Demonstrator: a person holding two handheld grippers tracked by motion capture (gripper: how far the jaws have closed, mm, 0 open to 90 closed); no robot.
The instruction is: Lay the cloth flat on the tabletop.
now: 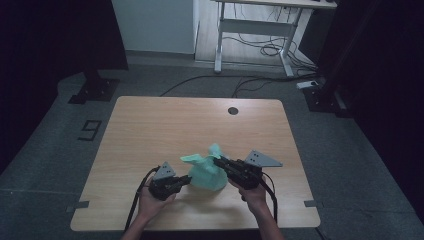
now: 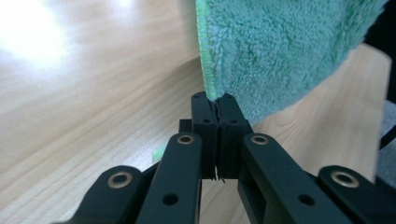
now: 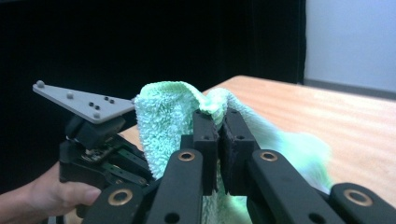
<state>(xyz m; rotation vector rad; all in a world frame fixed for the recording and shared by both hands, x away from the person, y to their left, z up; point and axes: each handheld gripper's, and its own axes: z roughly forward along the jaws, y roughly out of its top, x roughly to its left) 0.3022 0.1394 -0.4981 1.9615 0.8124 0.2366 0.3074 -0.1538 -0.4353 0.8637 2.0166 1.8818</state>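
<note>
You had both claws, left claw [image 1: 189, 178] and right claw [image 1: 218, 162], clamped on the green towel [image 1: 206, 172] at lower centre; folding remained undone.

Wooden table [image 1: 150, 130] under fingers, round cable hole [image 1: 233, 110] well beyond them. White desk frame [image 1: 250, 30] far beyond, cables [image 1: 265, 50] loose on grey floor beneath. Black stand base [image 1: 95, 90] far off, beyond and leftward.
</note>
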